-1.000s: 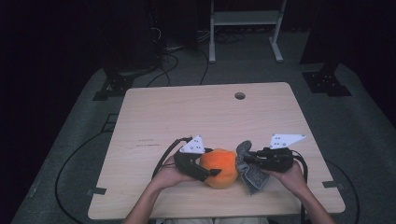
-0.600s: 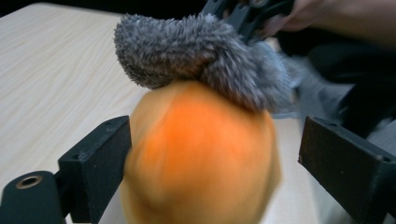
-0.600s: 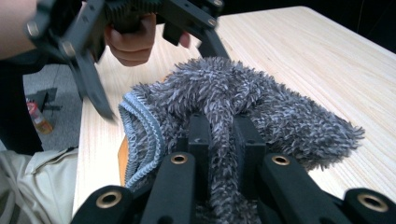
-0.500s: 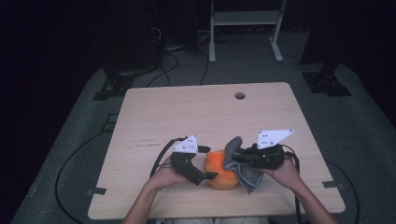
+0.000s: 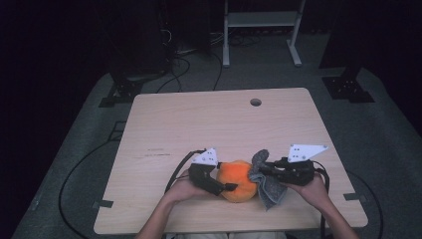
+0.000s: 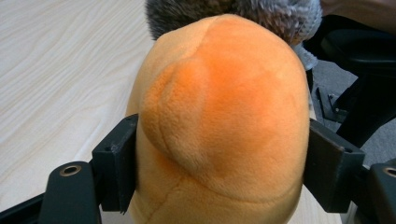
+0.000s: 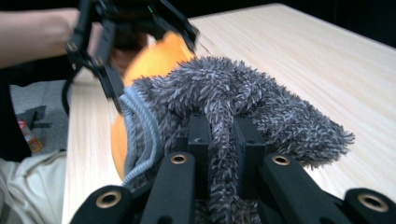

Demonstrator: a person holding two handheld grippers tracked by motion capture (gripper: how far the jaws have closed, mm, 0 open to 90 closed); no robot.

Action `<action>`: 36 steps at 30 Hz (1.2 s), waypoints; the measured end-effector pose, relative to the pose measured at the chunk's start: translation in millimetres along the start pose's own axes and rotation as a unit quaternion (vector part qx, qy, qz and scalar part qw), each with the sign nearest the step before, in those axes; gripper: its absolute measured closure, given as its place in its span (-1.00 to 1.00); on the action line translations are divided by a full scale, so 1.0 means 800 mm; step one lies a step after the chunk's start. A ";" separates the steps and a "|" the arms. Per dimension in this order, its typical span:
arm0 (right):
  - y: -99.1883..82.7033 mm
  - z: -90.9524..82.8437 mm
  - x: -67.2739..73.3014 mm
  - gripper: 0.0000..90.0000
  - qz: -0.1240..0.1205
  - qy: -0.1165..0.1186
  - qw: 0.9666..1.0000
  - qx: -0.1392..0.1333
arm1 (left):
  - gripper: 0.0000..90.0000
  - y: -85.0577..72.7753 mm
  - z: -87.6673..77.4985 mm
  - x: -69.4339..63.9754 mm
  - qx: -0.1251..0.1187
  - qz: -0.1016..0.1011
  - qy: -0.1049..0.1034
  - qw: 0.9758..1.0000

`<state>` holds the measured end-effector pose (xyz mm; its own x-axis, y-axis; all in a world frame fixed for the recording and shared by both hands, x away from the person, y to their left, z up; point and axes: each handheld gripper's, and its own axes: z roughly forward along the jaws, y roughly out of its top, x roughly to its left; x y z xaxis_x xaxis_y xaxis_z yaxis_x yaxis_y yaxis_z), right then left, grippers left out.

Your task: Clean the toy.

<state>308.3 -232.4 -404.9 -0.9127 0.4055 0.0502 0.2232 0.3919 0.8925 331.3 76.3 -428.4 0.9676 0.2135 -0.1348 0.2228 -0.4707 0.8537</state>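
Observation:
An orange plush ball (image 5: 238,179) rests near the table's front edge. My left gripper (image 5: 228,185) comes at it from the left. Its jaws have just been closing, and the left gripper view has both pads (image 6: 116,163) pressed into the sides of the plush ball (image 6: 219,116). A grey fuzzy cloth (image 5: 266,186) hangs against the ball's right side, pinched by my shut right gripper (image 5: 261,170). In the right gripper view the cloth (image 7: 261,98) bunches between the closed jaws of the right gripper (image 7: 223,140), with the orange ball (image 7: 154,60) behind it.
The light wooden table (image 5: 199,119) has a small round hole (image 5: 256,102) near its far edge. Beyond it stand a white frame's legs (image 5: 259,30) and black stand bases on grey floor. A cable (image 5: 74,174) loops on the floor at the left.
The left jaws stood wider half a second ago and now press on the plush ball. The right gripper swung the cloth up toward the ball, then drew back right.

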 end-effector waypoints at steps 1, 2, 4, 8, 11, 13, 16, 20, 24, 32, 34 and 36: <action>-0.003 -0.003 0.000 0.76 -0.001 -0.006 1.000 0.003 | -0.47 0.001 0.000 0.000 -0.001 -0.005 0.003 1.000; -0.004 -0.006 0.001 0.76 0.000 -0.010 1.000 0.005 | -0.47 0.001 0.001 0.000 -0.002 -0.009 0.005 1.000; 0.001 -0.009 0.006 0.76 -0.009 -0.019 1.000 0.002 | -0.46 0.003 0.002 0.001 -0.003 -0.014 0.009 1.000; 0.028 -0.003 0.020 0.76 -0.046 -0.018 0.999 -0.014 | -0.45 0.011 0.009 0.001 0.000 -0.032 0.019 0.999; 0.051 0.011 0.028 0.76 -0.071 -0.006 0.997 -0.012 | -0.45 0.017 0.013 0.000 0.008 -0.029 0.023 0.999; 0.058 0.020 0.029 0.76 -0.079 -0.007 0.997 0.001 | -0.45 0.017 0.013 0.000 0.009 -0.030 0.023 0.999; 0.051 0.027 0.024 0.77 -0.080 -0.009 0.997 0.008 | -0.45 0.013 0.011 0.002 0.005 -0.040 0.022 0.999; 0.033 0.019 0.017 0.77 -0.065 -0.022 0.998 0.004 | -0.44 0.010 0.010 0.004 0.003 -0.046 0.022 0.999; 0.009 0.002 0.006 0.77 -0.039 -0.033 0.999 0.007 | -0.45 0.010 0.011 0.003 -0.001 -0.047 0.025 0.999; 0.012 -0.016 0.014 0.77 -0.042 -0.035 0.998 0.006 | -0.45 0.013 0.014 0.000 0.000 -0.044 0.031 0.999; 0.028 -0.011 0.024 0.77 -0.059 -0.027 0.998 0.000 | -0.46 0.016 0.018 -0.002 0.003 -0.041 0.033 0.999; 0.045 -0.001 0.031 0.77 -0.079 -0.018 0.997 0.000 | -0.47 0.021 0.021 -0.005 0.008 -0.032 0.035 0.999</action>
<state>293.5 -209.0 -371.1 -0.9240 0.3674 -0.1064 0.0781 0.4536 0.8878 333.1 53.0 -422.5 0.9406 0.3032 -0.1530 0.2866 -0.4670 0.8365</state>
